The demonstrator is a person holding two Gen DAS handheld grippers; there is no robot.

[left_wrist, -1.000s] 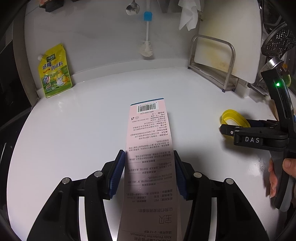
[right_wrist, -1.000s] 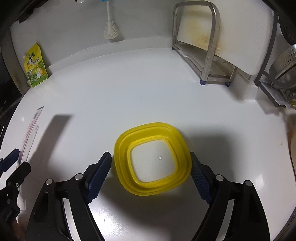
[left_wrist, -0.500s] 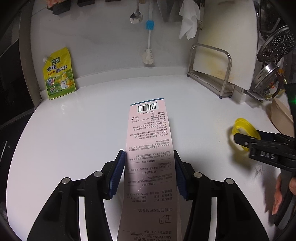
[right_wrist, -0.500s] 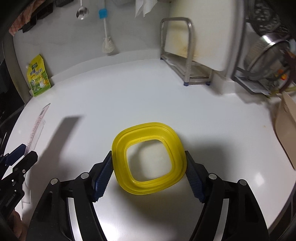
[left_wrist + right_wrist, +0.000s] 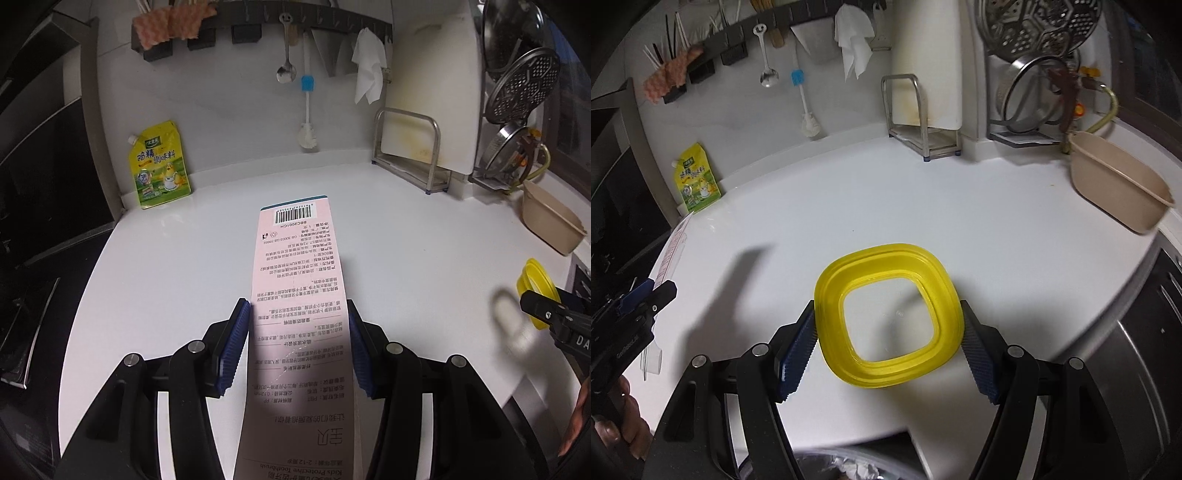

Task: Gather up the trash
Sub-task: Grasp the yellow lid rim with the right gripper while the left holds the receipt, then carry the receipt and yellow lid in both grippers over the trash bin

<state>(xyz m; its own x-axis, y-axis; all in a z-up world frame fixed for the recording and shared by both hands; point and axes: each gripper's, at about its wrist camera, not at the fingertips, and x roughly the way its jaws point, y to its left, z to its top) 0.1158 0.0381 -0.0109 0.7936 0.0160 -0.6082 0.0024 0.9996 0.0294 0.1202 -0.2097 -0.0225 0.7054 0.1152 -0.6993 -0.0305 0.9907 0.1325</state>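
My left gripper [image 5: 297,339] is shut on a long pink toothbrush package [image 5: 301,295] with a barcode at its far end, held above the white counter [image 5: 177,266]. My right gripper [image 5: 888,339] is shut on a yellow square plastic ring lid [image 5: 886,321], held up over the counter's front edge. The lid also shows in the left wrist view [image 5: 535,284] at the far right. The package [image 5: 670,254] and left gripper [image 5: 642,295] show at the left of the right wrist view. A bin with crumpled trash [image 5: 849,465] lies below the right gripper.
A yellow seasoning pouch [image 5: 159,166] leans on the back wall. A cutting board in a steel rack [image 5: 413,155], a beige tub [image 5: 1115,184], a dish rack with pots [image 5: 1034,92], and hanging spoon and brush [image 5: 306,110] stand at the back and right.
Both grippers have risen and pulled back from the counter with their loads. The right gripper's jaws closed onto the yellow lid and lifted it; the bin now shows below.
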